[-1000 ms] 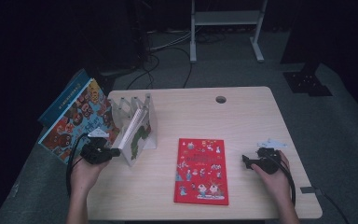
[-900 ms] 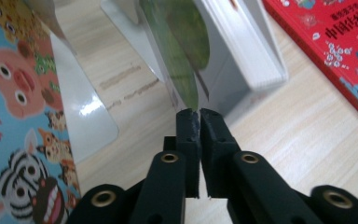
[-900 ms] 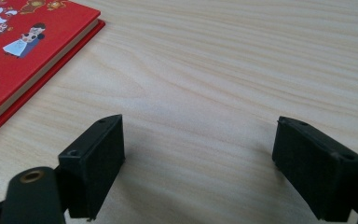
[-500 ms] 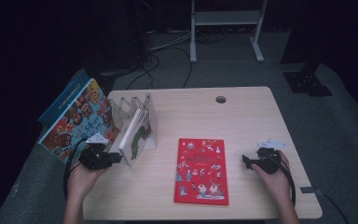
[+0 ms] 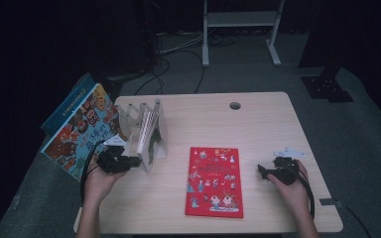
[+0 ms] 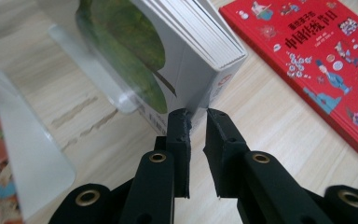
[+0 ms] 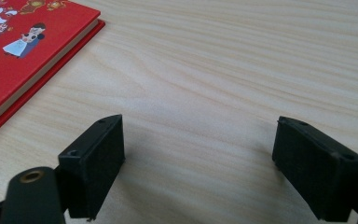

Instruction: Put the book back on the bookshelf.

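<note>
A white book with a green leaf on its cover (image 6: 186,51) stands upright in a clear plastic rack (image 5: 129,115) at the table's left. My left gripper (image 6: 197,114) points at that book's lower near corner (image 5: 149,148). Its jaws have just been closing and stand a narrow gap apart with nothing between them. A red picture book (image 5: 214,181) lies flat in the middle of the table. To its right, my right gripper (image 5: 261,171) rests low over bare wood. The right gripper (image 7: 198,133) is wide open and holds nothing, and the red book's edge (image 7: 23,56) lies off to its left.
A large colourful book (image 5: 82,131) leans off the table's left edge beside the rack. A clear rack divider (image 6: 28,154) stands left of the left jaws. The wooden table (image 5: 258,124) has a cable hole (image 5: 235,105) near its far edge. Cables and a metal stand sit on the floor behind.
My left hand drew slightly back from the rack, then shifted right toward the standing book's corner. The right hand and the red book stayed put.
</note>
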`<state>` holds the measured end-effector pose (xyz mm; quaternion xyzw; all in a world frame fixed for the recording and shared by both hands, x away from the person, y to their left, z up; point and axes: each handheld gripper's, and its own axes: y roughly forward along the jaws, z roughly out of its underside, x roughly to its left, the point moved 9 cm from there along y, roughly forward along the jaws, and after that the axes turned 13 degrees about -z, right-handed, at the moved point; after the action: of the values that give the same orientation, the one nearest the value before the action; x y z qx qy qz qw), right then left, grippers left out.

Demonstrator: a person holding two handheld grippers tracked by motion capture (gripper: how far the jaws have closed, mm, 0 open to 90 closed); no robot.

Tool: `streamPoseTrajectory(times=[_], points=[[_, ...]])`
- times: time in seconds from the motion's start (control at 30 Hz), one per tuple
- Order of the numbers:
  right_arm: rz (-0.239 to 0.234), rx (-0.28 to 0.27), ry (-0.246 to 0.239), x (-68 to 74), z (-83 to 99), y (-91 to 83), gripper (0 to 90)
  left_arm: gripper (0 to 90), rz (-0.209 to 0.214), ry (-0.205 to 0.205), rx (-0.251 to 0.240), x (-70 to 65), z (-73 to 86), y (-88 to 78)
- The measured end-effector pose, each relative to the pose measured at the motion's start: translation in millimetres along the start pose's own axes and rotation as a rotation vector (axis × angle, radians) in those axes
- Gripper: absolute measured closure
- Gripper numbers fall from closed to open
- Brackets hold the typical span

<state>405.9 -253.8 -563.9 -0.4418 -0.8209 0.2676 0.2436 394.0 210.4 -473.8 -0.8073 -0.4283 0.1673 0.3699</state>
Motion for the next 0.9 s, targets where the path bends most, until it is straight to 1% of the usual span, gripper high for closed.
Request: streamPoseTrajectory(times=[0.17,0.23,0.27,0.37,0.43,0.47,0.57,0.63,0.77,0.87,0.9], points=[[0.0,0.0,0.0,0.0,0.0,0.0,15.9,79.3,0.012,0.001,-0.013,-2.8,-10.3,9.6],[0.0,0.0,0.0,0.0,0.0,0.0,15.8,79.1,0.03,0.004,-0.018,-5.9,-12.6,11.6],[0.0,0.0,0.0,0.0,0.0,0.0,15.8,79.1,0.032,0.01,-0.017,-6.9,-13.0,11.9],[0.0,0.0,0.0,0.0,0.0,0.0,15.8,79.2,0.027,0.008,-0.023,-8.1,-13.0,12.4],[0.0,0.0,0.0,0.0,0.0,0.0,15.8,79.1,0.03,0.005,-0.025,-7.7,-12.0,11.1],[0.0,0.0,0.0,0.0,0.0,0.0,15.8,77.9,0.025,0.007,-0.025,-7.3,-11.2,10.6],[0.0,0.0,0.0,0.0,0.0,0.0,15.8,75.4,0.034,0.009,-0.03,-8.2,-8.6,6.9],[0.0,0.0,0.0,0.0,0.0,0.0,15.8,73.4,0.032,0.012,-0.032,-9.4,-6.4,4.3],[0.0,0.0,0.0,0.0,0.0,0.0,15.8,69.2,0.035,0.029,-0.041,-13.8,-2.6,-2.9],[0.001,0.0,0.002,-0.2,0.0,0.1,14.7,64.7,0.044,0.056,-0.055,-18.5,0.1,-7.4],[0.004,0.001,0.004,-0.6,0.1,0.2,14.0,63.1,0.053,0.063,-0.06,-21.0,1.1,-8.9]])
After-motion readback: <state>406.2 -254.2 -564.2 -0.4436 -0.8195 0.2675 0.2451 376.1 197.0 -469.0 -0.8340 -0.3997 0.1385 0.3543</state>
